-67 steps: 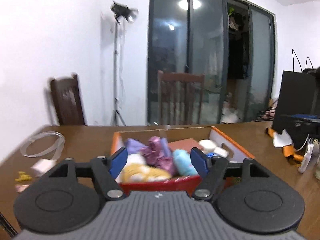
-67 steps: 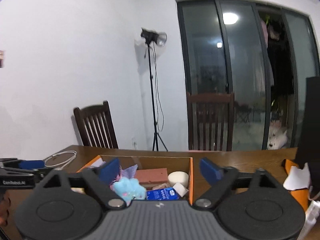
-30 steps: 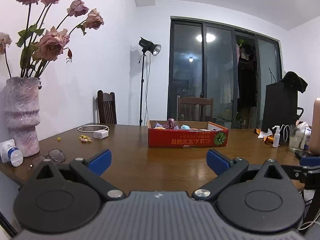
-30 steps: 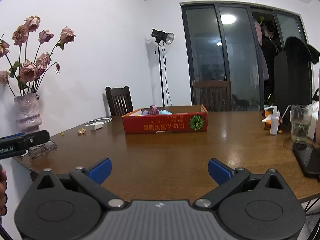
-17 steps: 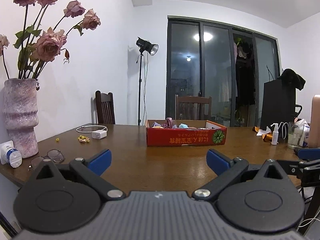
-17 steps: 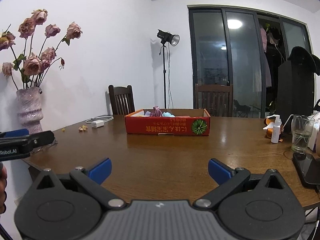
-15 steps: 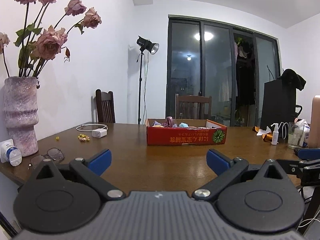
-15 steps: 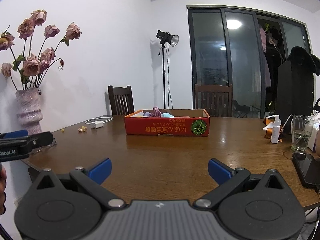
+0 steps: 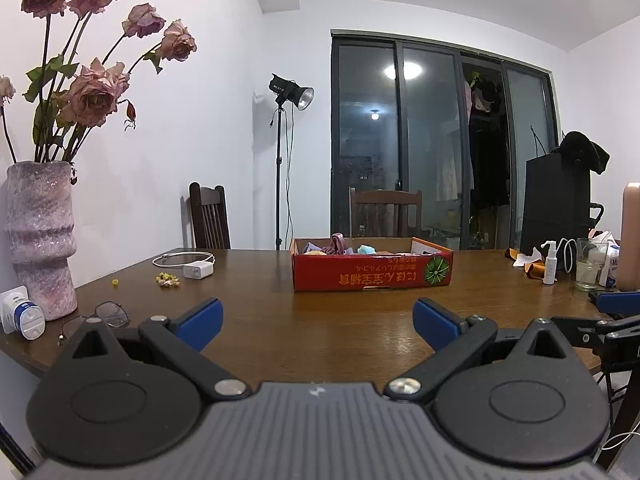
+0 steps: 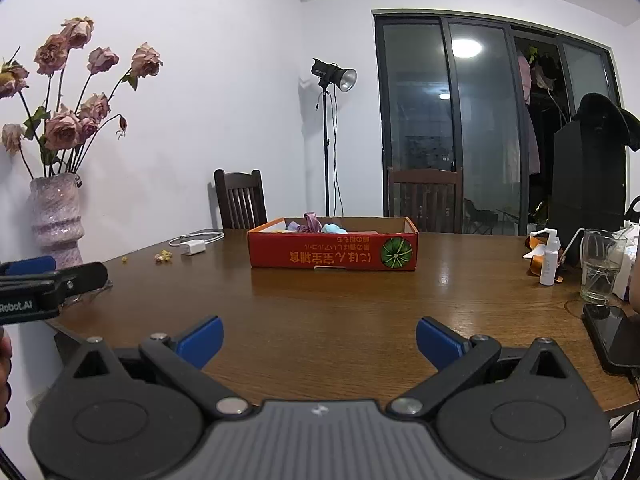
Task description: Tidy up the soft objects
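Both the left gripper (image 9: 316,322) and the right gripper (image 10: 318,336) are spread wide and carry nothing. The red box (image 10: 333,249) of soft objects (image 10: 320,227) lies straight ahead of both, well apart, long side facing them, neither clearly nearer.

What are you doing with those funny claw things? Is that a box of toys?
A person is holding two claw tools, one in each hand. The left gripper and the right gripper are both wide open and holding nothing, at the near edge of the wooden table. Farther along the table sits a red box with soft, colourful things poking out over its rim. Neither claw is touching the box.
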Available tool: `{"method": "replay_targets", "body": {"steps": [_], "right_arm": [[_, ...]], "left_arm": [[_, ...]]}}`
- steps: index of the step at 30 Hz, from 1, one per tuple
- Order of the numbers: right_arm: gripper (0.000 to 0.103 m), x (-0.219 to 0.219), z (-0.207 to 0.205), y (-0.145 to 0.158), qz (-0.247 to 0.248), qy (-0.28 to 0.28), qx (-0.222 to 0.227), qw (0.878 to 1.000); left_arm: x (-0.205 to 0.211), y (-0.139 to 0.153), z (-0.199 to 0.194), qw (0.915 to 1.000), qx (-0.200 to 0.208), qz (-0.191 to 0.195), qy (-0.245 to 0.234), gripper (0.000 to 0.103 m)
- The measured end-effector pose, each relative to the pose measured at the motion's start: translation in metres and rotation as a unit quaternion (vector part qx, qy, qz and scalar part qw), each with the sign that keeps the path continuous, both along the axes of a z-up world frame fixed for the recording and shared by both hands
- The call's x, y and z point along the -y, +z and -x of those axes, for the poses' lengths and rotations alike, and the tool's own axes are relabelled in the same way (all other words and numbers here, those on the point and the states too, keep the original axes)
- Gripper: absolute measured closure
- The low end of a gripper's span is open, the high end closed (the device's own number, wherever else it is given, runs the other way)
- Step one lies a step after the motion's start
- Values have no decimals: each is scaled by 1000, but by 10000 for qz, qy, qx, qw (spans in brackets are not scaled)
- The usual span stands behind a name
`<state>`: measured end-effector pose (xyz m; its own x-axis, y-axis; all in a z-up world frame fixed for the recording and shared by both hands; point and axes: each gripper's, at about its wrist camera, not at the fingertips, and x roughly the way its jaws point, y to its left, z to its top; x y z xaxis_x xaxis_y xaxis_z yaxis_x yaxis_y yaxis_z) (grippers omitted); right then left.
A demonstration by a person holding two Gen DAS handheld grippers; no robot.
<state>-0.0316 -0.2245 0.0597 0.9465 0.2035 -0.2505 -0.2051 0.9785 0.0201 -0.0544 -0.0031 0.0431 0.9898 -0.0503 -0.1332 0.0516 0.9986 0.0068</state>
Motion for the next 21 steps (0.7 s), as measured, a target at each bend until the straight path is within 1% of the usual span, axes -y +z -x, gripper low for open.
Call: {"method": "replay_targets", "body": {"steps": [21], "right_arm": [[0,-1,1,-1,-10,13,-12,10000]], "left_arm": [[0,1,0,10000,5,-41,-11,0]]}}
